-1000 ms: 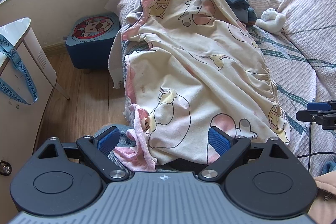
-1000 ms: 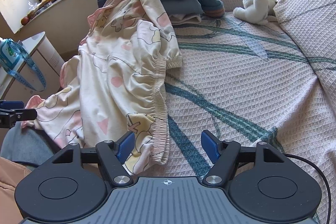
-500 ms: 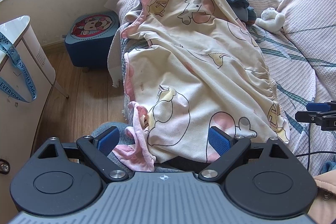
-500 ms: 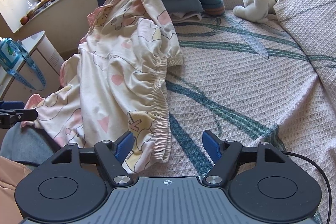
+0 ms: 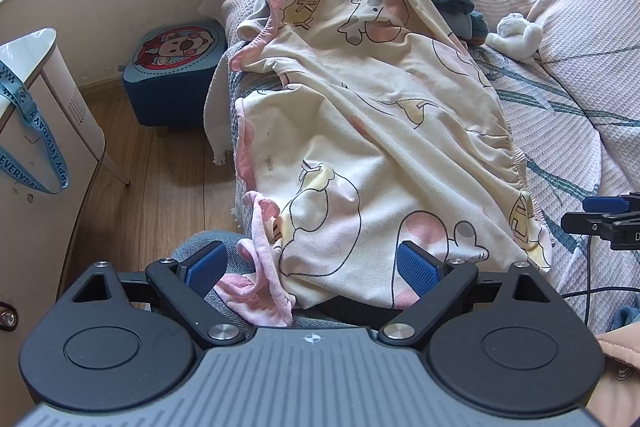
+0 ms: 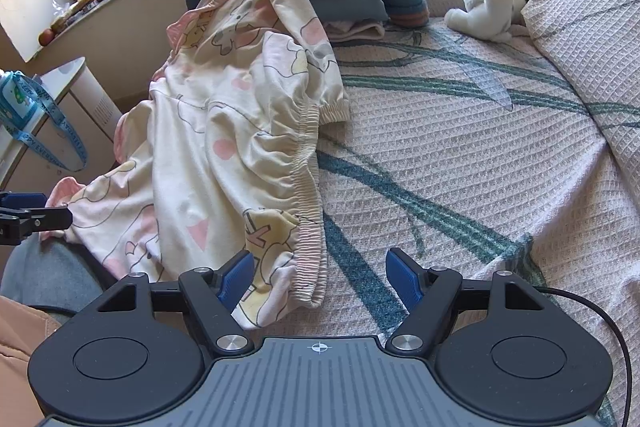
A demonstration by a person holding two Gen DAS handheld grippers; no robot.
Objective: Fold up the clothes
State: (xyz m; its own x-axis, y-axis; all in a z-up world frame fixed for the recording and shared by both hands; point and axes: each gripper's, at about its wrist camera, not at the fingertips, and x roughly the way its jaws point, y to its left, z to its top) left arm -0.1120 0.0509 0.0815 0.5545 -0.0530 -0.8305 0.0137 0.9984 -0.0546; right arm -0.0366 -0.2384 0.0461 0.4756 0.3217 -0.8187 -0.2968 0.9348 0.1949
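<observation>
Cream cartoon-print garment (image 5: 360, 131) lies crumpled along the bed's (image 6: 460, 147) left edge, long axis running away from both tools. Left gripper (image 5: 312, 263) straddles the near pink-cuffed hem; right gripper (image 6: 318, 277) straddles the elastic-waistband corner. Both jaws stand wide, gripping nothing.

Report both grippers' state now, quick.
Left gripper: open, holding nothing; the garment's pink cuff lies between its jaws.
Right gripper: open, holding nothing; the garment's elastic hem lies between its jaws.
</observation>
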